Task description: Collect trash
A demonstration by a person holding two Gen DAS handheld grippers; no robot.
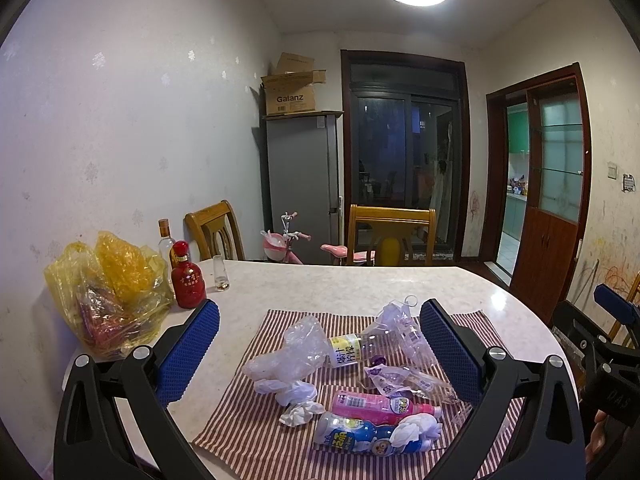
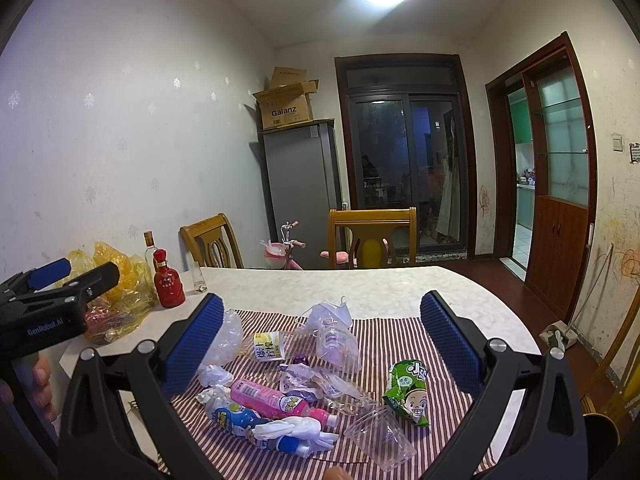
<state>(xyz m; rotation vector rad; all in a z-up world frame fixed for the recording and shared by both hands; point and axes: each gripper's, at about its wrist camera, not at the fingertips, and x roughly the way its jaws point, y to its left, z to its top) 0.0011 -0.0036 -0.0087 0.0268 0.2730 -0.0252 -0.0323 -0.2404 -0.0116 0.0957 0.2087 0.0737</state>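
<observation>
Both hand-held grippers hover with fingers spread wide over trash heaped on a striped cloth.

Left hand-held gripper [image 1: 320,354] and right hand-held gripper [image 2: 322,344] hold nothing, blue pads apart, above the near edge of the worktop [image 1: 360,284]. On the striped cloth [image 2: 384,340] lie a pink bottle [image 2: 276,398] and a blue bottle [image 2: 240,420] side by side on their sides, touching, with white crumpled tissue [image 2: 296,430] draped over the blue one. Toward the cloth's far edge sits a clear crushed bottle [image 1: 360,346] with a yellow label, beside crumpled clear plastic bags [image 1: 296,350]. A green snack packet [image 2: 406,392] lies toward the right edge, and a clear plastic cup [image 2: 380,438] lies tipped just beside it. At the worktop's far left corner stand a yellow bag [image 1: 112,296] and a red bottle [image 1: 187,278].
</observation>
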